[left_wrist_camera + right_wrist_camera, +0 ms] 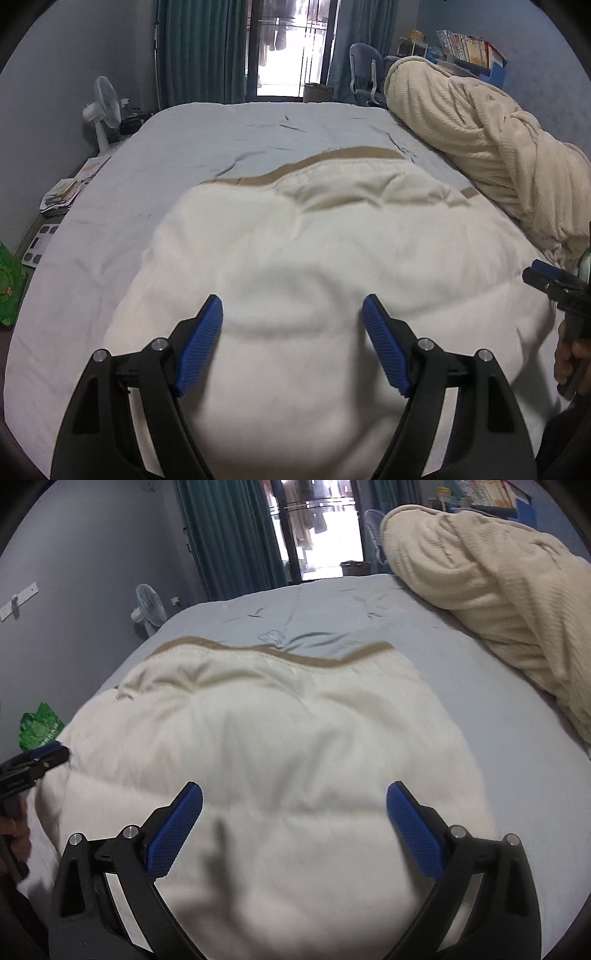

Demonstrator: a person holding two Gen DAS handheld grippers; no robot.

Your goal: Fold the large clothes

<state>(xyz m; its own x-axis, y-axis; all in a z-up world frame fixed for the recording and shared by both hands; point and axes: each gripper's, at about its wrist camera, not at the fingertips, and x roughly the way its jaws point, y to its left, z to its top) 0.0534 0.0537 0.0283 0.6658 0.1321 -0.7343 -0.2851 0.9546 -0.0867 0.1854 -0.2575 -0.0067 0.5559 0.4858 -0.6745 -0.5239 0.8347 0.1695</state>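
Observation:
A large cream garment (314,251) with a tan hem band at its far edge lies spread on the bed; it also shows in the right wrist view (280,738). My left gripper (292,314) is open and empty, hovering over the garment's near part. My right gripper (294,801) is open and empty, also over the near part. The right gripper shows at the right edge of the left wrist view (546,277). The left gripper shows at the left edge of the right wrist view (44,757).
The bed has a pale blue-grey sheet (221,147). A bunched cream blanket (480,140) lies along the bed's right side. A white fan (103,107), papers on the floor and a green bag (9,288) are on the left. Teal curtains and a balcony door are beyond.

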